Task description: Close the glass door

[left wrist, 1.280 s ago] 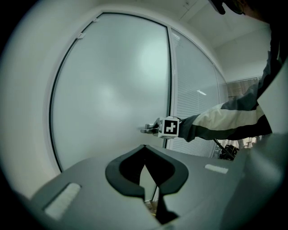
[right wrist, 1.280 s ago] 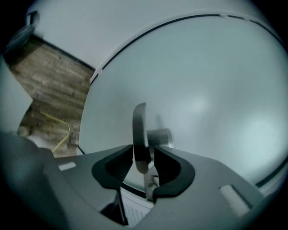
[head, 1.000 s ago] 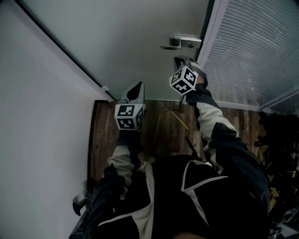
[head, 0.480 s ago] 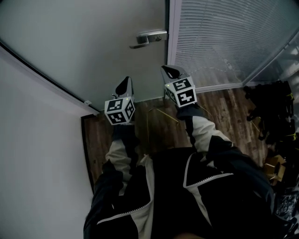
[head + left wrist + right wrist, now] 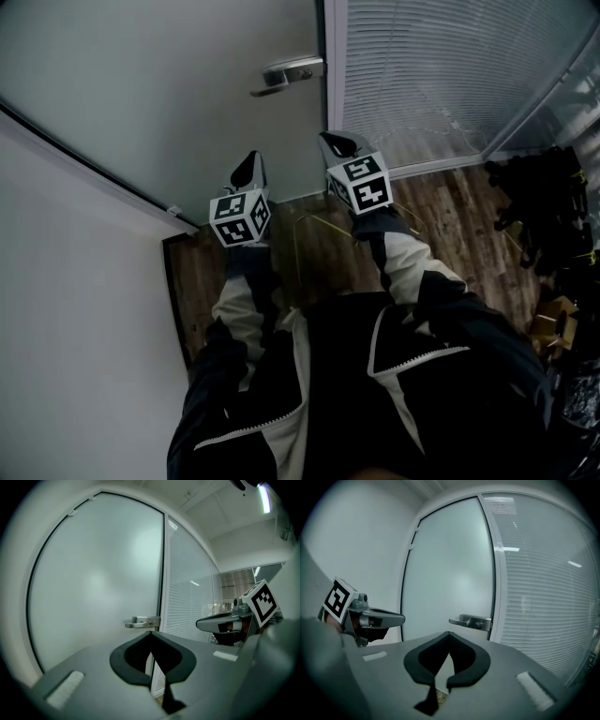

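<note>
— Where is the glass door [image 5: 187, 84]?

— Straight ahead, frosted and the biggest thing in sight. Its edge lies along the frame post, with no gap showing in either gripper view. On its right is a glass panel with blinds [image 5: 441, 75], on its left a white wall [image 5: 66, 309], and below it a strip of dark wooden floor [image 5: 319, 253].

— And the two tools?

— Both are held up in front of the door, side by side and apart from each other, pointing toward it. The left gripper [image 5: 251, 161] sits in front of the door's lower part. Its own view shows the black pads pressed together at the tips, with nothing caught between them.

— The right one?

— The right gripper [image 5: 333, 141] is clenched too, tips meeting and empty. It points near the post between door and blinds.

— Does either touch anything?

— No. Both hang free of the glass.

— The handle [image 5: 286, 73]?

— A small metal lever near the door's right edge, beside the post, higher than both grippers, and untouched.
</note>
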Action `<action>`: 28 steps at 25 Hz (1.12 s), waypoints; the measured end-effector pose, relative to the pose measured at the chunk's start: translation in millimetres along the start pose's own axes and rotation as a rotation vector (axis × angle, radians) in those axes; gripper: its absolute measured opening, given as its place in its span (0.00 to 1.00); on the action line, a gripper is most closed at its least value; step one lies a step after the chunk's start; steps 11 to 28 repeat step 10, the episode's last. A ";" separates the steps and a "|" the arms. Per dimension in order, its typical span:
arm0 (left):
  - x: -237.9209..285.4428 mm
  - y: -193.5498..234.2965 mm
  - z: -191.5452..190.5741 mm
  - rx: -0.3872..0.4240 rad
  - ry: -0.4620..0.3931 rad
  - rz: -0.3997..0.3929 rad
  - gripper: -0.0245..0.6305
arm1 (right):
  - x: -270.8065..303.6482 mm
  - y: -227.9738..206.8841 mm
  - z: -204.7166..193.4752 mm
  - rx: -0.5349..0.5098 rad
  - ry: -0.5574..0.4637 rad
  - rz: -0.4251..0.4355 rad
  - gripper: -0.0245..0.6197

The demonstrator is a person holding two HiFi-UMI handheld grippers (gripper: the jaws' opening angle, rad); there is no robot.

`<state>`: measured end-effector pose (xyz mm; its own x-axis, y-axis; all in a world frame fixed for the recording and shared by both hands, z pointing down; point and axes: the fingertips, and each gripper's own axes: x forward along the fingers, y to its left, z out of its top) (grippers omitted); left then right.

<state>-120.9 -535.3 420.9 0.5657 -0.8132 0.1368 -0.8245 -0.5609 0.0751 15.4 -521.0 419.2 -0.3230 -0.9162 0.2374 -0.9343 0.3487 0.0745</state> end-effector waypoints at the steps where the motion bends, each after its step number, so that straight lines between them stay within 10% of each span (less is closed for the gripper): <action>1: -0.8 -0.7 -0.4 -0.001 0.000 0.001 0.04 | -1.2 1.2 -1.2 0.002 0.005 0.002 0.04; 28: -4.7 -3.3 0.9 0.006 -0.007 -0.001 0.04 | -3.3 5.2 1.1 -0.001 0.002 0.005 0.04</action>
